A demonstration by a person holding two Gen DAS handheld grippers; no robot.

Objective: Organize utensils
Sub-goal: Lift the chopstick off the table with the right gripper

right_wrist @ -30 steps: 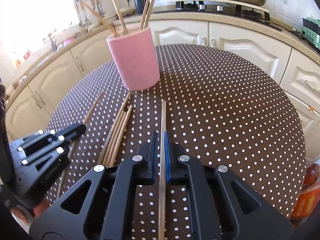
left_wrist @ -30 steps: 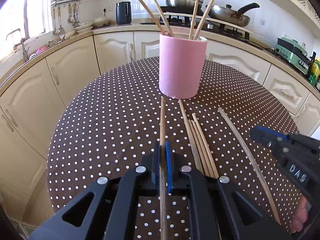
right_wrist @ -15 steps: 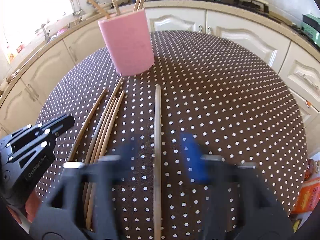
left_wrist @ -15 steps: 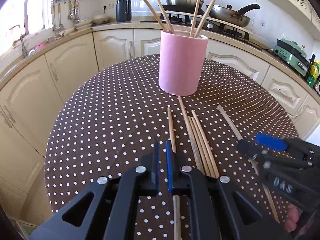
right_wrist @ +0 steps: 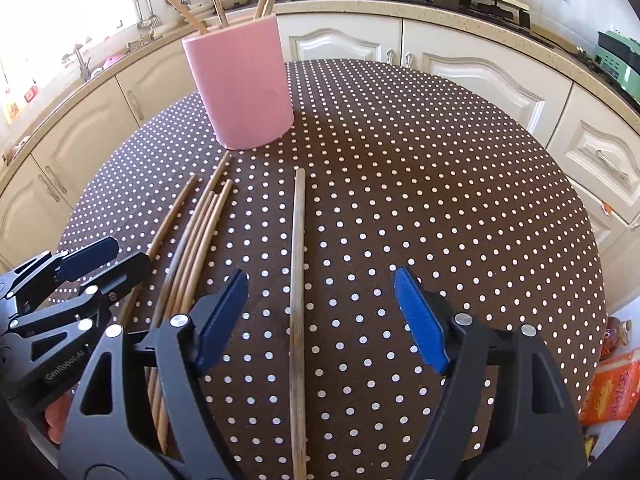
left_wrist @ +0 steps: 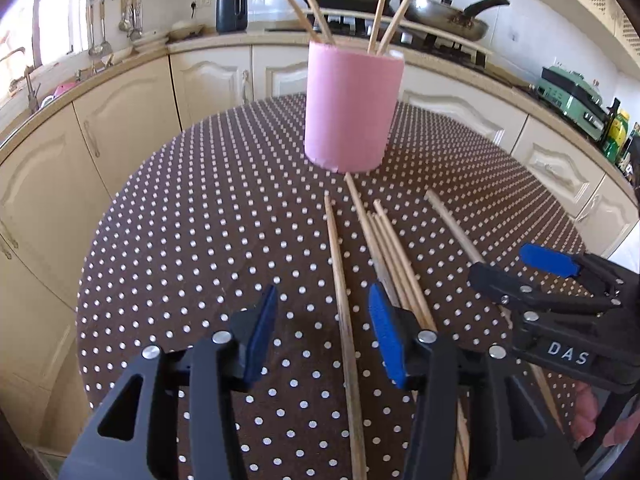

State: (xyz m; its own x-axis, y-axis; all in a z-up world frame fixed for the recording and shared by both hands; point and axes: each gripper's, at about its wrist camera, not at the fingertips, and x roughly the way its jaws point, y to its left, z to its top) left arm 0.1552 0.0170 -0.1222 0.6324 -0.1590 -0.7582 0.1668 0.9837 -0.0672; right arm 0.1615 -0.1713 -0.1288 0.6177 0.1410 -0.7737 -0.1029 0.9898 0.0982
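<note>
A pink holder with several chopsticks standing in it sits mid-table; it also shows in the right wrist view. Several wooden chopsticks lie loose on the dotted tablecloth. My left gripper is open, its jaws either side of one chopstick that lies flat. A bundle of chopsticks lies just to its right. My right gripper is open wide around a separate chopstick that lies flat. Each gripper shows in the other's view: the right, the left.
The round table has a brown polka-dot cloth. Cream cabinets and a curved counter ring it. A stove with a pot and pan stands behind. An orange packet lies on the floor at right.
Both grippers were shut on a chopstick each a second ago; both have opened and the two chopsticks now lie flat on the table. Both grippers have drawn back slightly.
</note>
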